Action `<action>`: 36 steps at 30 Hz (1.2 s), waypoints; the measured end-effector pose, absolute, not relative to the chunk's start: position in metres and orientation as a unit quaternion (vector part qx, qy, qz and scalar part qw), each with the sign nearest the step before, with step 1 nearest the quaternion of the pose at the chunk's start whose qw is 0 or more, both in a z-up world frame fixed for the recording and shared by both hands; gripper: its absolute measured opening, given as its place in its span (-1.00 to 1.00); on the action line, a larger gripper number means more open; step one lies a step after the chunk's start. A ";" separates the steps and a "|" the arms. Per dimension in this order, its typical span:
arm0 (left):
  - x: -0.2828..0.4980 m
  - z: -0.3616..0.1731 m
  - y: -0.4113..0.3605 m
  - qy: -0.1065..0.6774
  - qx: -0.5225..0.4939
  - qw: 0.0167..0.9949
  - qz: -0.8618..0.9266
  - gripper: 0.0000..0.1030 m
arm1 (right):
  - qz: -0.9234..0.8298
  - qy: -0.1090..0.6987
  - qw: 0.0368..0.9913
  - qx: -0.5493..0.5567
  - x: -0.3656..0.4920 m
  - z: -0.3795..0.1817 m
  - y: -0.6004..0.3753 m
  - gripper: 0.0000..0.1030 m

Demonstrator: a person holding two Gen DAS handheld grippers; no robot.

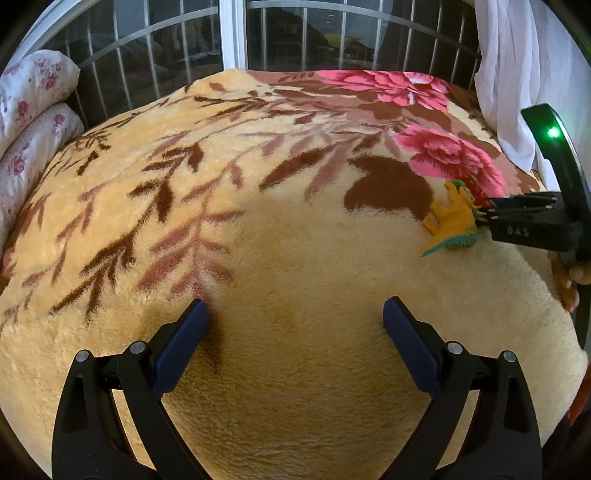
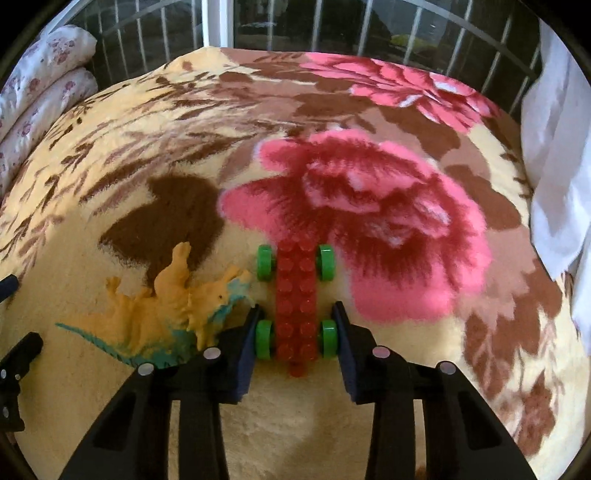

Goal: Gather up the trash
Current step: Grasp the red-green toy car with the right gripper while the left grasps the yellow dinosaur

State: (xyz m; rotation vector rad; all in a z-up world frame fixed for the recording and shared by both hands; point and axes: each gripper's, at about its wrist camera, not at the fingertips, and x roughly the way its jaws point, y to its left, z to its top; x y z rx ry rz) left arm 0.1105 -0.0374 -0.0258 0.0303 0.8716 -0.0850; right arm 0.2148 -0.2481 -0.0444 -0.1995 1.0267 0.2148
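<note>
A red toy brick car (image 2: 297,299) with green wheels (image 2: 328,334) lies on the floral blanket (image 2: 388,221). My right gripper (image 2: 297,317) is shut on its rear wheels, one pad on each side. An orange toy dinosaur (image 2: 166,310) with a teal tail lies on its side just left of the car, touching the left finger. It also shows in the left wrist view (image 1: 452,218), beside the right gripper's body (image 1: 528,221). My left gripper (image 1: 295,314) is open and empty over the plain cream part of the blanket (image 1: 295,240).
Folded floral bedding (image 1: 33,110) is stacked at the left. A white curtain (image 1: 513,74) hangs at the right. A barred window (image 1: 236,33) runs behind the bed. The bed's edge lies at the right, near the holding hand (image 1: 569,284).
</note>
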 end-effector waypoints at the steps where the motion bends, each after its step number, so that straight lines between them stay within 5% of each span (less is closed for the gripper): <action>1: 0.111 -0.026 -0.037 0.422 0.014 0.906 -0.041 0.80 | 0.098 0.489 0.862 -0.090 0.212 -0.044 -0.250 -0.27; 16: 0.126 0.009 -0.129 0.391 0.142 0.891 -0.183 0.80 | 0.076 0.397 0.914 0.040 0.087 0.008 -0.334 -0.27; 26: 0.190 -0.030 -0.179 0.458 0.167 0.857 -0.166 0.80 | 0.080 0.355 0.928 0.077 0.044 0.018 -0.370 -0.27; 28: 0.194 -0.035 -0.175 0.464 0.152 0.857 -0.165 0.71 | 0.082 0.353 0.928 0.083 0.044 0.016 -0.373 -0.27; 31: 0.194 -0.036 -0.175 0.464 0.141 0.854 -0.190 0.08 | 0.084 0.351 0.928 0.090 0.044 0.010 -0.376 -0.27; 36: 0.190 -0.036 -0.187 0.446 0.175 0.859 -0.182 0.02 | 0.084 0.355 0.926 0.100 0.047 0.000 -0.373 -0.27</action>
